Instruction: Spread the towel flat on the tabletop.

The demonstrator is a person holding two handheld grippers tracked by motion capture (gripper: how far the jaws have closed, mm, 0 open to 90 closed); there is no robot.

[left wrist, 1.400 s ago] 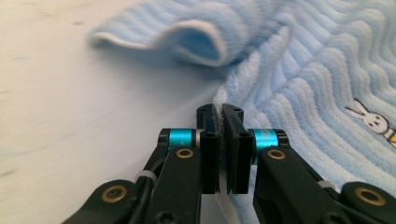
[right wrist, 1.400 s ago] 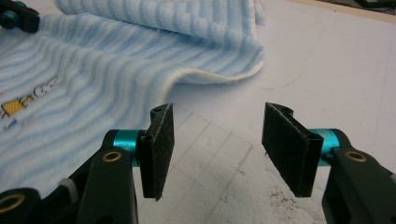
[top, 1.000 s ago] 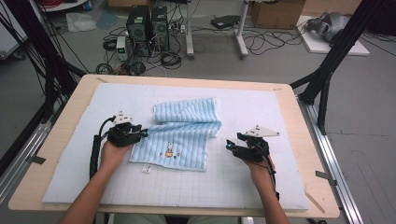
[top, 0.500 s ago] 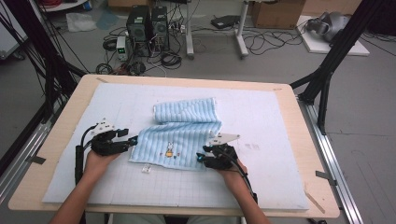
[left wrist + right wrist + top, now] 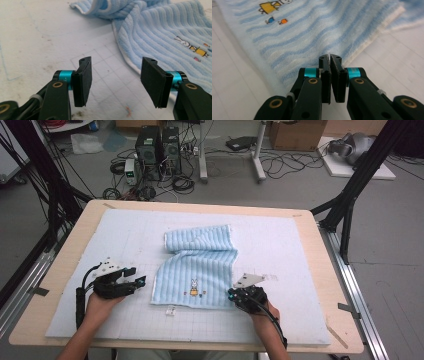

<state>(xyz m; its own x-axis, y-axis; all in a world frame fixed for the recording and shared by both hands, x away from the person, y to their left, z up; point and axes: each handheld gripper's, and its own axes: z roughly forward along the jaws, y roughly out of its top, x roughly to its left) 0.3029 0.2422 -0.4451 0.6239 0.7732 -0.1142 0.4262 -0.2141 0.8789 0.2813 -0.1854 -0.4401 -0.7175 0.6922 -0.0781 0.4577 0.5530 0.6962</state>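
Observation:
A light blue striped towel (image 5: 200, 265) with a small rabbit picture lies on the white grid mat (image 5: 285, 240), its far end folded over. My left gripper (image 5: 140, 281) rests left of the towel's near left edge. In the left gripper view it (image 5: 116, 80) is open, having just widened, with bare mat between its pads and the towel (image 5: 162, 30) just beyond. My right gripper (image 5: 231, 295) sits at the towel's near right corner. In the right gripper view its jaws (image 5: 329, 58) have just closed and stand shut on the towel (image 5: 312, 32) corner.
The mat covers a wooden table (image 5: 330, 270). A small white label (image 5: 170, 310) lies on the mat just in front of the towel. Black frame legs, computers and cables stand on the floor beyond the table's far edge.
My left gripper let go of the towel's left side and drew back to the left. My right gripper moved left to the towel's near right corner and its jaws closed.

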